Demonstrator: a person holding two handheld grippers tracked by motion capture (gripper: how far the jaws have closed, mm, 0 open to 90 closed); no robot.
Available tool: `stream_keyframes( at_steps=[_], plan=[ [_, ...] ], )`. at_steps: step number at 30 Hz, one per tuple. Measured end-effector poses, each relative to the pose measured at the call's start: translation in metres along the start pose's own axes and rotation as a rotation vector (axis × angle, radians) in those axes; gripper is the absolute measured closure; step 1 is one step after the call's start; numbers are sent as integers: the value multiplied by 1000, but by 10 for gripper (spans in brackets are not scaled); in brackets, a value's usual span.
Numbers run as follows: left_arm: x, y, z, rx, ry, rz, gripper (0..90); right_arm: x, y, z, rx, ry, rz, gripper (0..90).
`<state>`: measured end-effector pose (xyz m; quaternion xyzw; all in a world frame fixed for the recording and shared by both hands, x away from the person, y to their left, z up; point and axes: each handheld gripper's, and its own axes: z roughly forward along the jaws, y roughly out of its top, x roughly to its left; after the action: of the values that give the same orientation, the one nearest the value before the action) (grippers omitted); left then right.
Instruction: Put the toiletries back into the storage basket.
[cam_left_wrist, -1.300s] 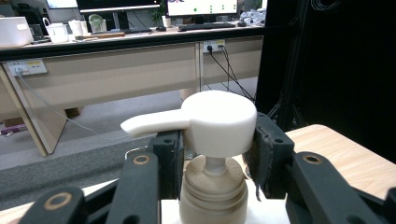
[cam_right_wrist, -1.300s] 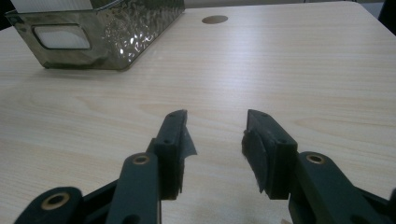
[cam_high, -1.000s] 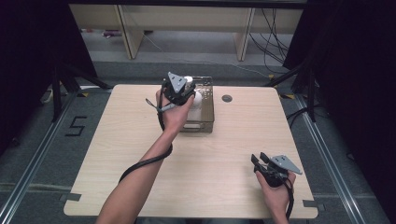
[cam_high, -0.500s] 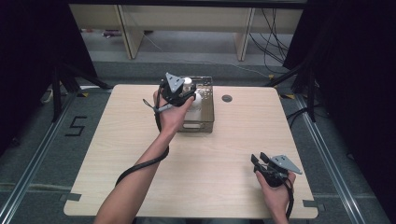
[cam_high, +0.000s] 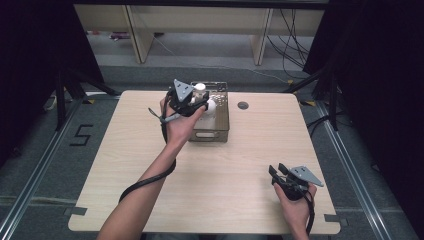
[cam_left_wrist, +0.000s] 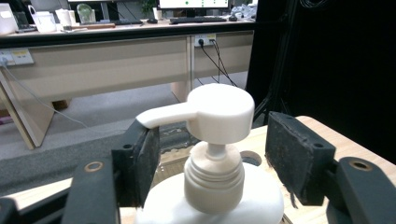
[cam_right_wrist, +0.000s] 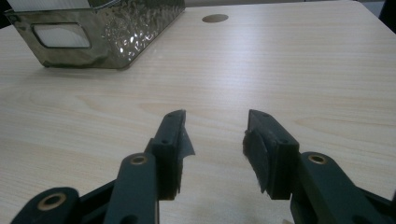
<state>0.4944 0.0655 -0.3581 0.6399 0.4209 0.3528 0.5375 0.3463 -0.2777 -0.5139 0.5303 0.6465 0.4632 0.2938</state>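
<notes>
Two grippers in use. The white plastic pump-dispenser bottle (cam_left_wrist: 212, 186) sits between the jaws of the left gripper (cam_left_wrist: 212, 161): its ribbed collar and round pump head lie in the gap, the spout pointing toward the left jaw and lying against or just above that jaw's top edge; the right pad stands apart from the collar, and contact on the left side cannot be told. In the high view the bottle (cam_high: 206, 100) is at the far centre of the light wooden table (cam_high: 125, 165), over the left part of the shiny hammered-metal rectangular basket (cam_high: 220, 127); whether it rests on the basket floor cannot be told. Left forearm reaches diagonally from the near edge toward the far centre, hand wrapped around the left gripper (cam_high: 192, 104), grey plate on top, black cable trailing down along the arm. Left jaws stand moderately wide, a gap on the right side of the bottle neck. Right hand (cam_high: 295, 202) sits low at the near right corner of the table, its right gripper (cam_high: 276, 172) pointing far-left. In the right gripper view, the right gripper (cam_right_wrist: 215, 135) has its jaws parted with bare tabletop between them, holding nothing; the basket (cam_right_wrist: 100, 32) lies well ahead to the far left, and a small round hole in the table (cam_right_wrist: 215, 18) lies beyond.
</notes>
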Motion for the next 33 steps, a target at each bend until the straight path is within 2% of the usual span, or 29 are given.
stream_keyframes(
  at_steps=[9, 19, 28, 29, 30, 32, 33],
  plan=[
    [7, 2, -17, -16, -19, -5, 330, 0, 0, 0, 1, -3, -6, 579],
    [12, -14, -37, 14, -66, 6, 335, 0, 0, 0, 9, -3, 0, 579],
    [17, -34, -57, 20, -70, 32, 333, 0, 0, 0, -2, -3, 3, 578],
    [17, -36, -58, 16, -71, 31, 334, 3, 0, -1, 16, -2, 50, 578],
    [19, -39, -61, 18, -70, 35, 334, 3, 0, -1, 16, -2, 49, 578],
    [23, -45, -67, 21, -66, 44, 334, 0, 0, 0, -2, -3, 3, 578],
    [24, -48, -69, 21, -65, 48, 334, 0, 0, 0, 2, -1, 2, 578]
  ],
)
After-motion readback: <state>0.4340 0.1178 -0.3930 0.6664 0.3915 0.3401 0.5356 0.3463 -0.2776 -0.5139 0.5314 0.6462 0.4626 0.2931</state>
